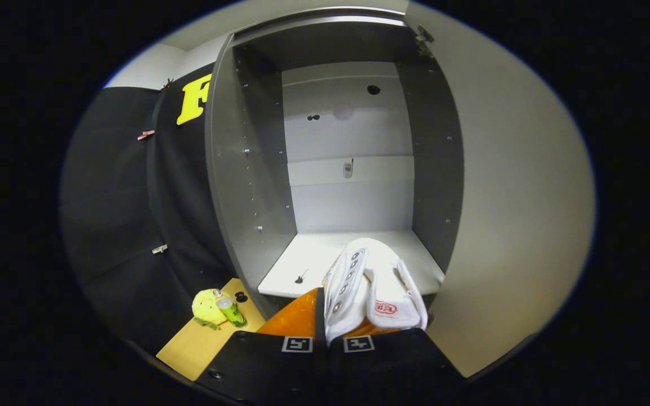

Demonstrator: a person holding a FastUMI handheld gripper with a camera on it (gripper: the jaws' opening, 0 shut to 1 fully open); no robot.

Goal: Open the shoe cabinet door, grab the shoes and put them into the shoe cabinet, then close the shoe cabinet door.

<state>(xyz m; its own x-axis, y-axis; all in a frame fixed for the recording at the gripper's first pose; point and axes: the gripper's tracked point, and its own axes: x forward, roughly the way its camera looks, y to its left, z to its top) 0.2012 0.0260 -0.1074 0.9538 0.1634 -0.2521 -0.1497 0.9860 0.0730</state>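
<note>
- tool (325, 338): fingers closed together on the white shoe (367, 285), pinched near its collar; toe points ahead over the cabinet's bottom shelf (313, 262).
- left of the tool, lower: wooden table (201, 344) with a yellow plush toy (207, 307) and a green bottle (229, 310).
- ahead: shoe cabinet (246, 169), interior bare apart from the shoe.
- right: cabinet door (517, 197) swung fully open.
- status: door-open and grab look done; shoe at the shelf edge. Left: release, retract, close door.
</note>
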